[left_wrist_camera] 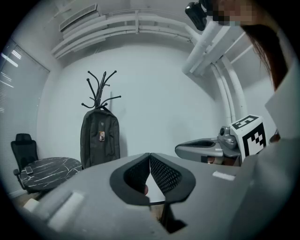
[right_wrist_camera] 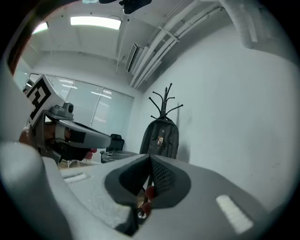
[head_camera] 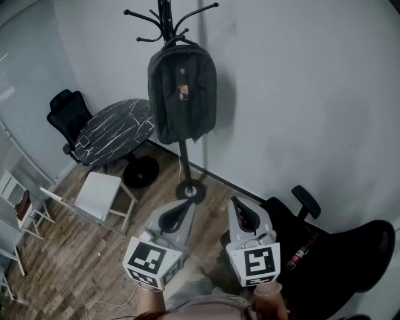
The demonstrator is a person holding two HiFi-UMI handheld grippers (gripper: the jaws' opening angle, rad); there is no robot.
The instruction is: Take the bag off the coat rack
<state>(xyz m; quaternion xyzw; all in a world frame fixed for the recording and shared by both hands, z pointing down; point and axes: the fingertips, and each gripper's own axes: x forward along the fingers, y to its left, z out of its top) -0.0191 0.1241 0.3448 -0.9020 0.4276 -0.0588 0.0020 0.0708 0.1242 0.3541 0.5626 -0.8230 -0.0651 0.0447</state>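
A dark grey backpack (head_camera: 182, 90) hangs by its top loop from a black coat rack (head_camera: 167, 19) that stands against the white wall. It also shows in the left gripper view as the backpack (left_wrist_camera: 99, 137) under the rack's hooks (left_wrist_camera: 98, 89), and in the right gripper view as the backpack (right_wrist_camera: 160, 138). My left gripper (head_camera: 183, 205) and right gripper (head_camera: 235, 204) are held side by side low in the head view, well short of the bag. Both are shut with nothing between their jaws, which meet at the tips.
A round dark marble table (head_camera: 115, 131) stands left of the rack, with a black office chair (head_camera: 67, 115) behind it and a white stool (head_camera: 100, 195) in front. A second black chair (head_camera: 325, 256) sits at the right. The rack's round base (head_camera: 189, 189) rests on wood flooring.
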